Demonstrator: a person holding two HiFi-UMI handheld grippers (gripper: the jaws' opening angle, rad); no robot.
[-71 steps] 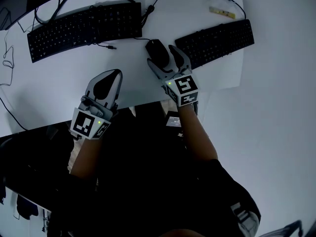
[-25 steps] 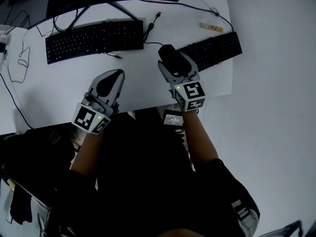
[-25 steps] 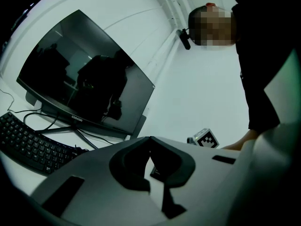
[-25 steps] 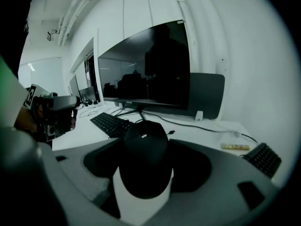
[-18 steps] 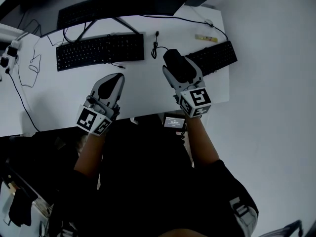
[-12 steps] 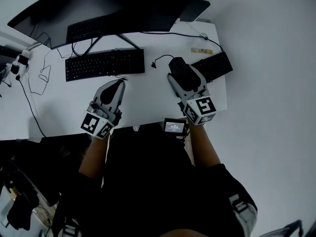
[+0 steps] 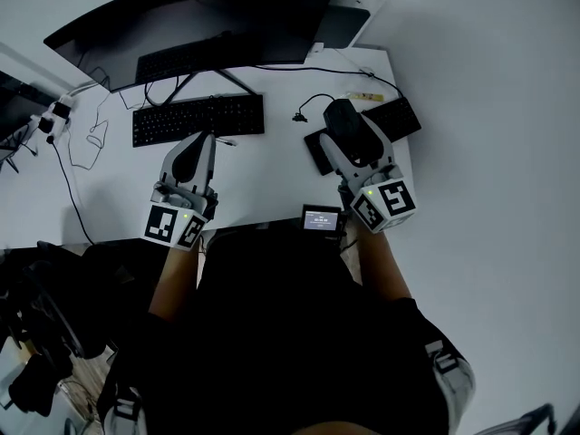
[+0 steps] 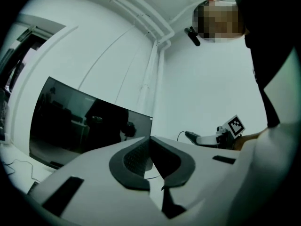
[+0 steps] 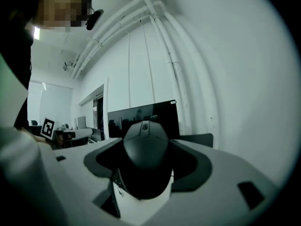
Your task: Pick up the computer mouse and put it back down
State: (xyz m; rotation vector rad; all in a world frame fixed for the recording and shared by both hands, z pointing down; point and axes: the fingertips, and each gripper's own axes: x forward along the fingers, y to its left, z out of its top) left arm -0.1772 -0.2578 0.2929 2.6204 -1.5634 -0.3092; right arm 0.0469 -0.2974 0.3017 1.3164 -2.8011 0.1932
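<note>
The right hand-held gripper (image 7: 352, 143) is grasping the computer mouse (image 7: 344, 123). The black mouse sits between its two jaws, and both pads press on its sides. In the right gripper view the mouse (image 9: 143, 147) fills the gap in the right hand-held gripper (image 9: 146, 157). Its wheel end points away from the hand. The mouse is up in the air, above the white desk (image 7: 263, 157). Down below this hand-held gripper lies a black keyboard (image 7: 399, 116), partly hidden by it. A thin black cable (image 7: 308, 101) curls out from the front of the mouse, toward the other hand-held gripper's side.

The left hand-held gripper (image 7: 201, 145) is clenched with nothing in it. In the left gripper view the jaw tips of the left hand-held gripper (image 8: 150, 142) touch each other. Just past its tips lies a second black keyboard (image 7: 199, 118). Farther past both hand-held grippers stands a big dark monitor (image 7: 199, 25). Behind the right hand-held gripper, near the person's wrist, sits a small lit screen (image 7: 322, 218).
</note>
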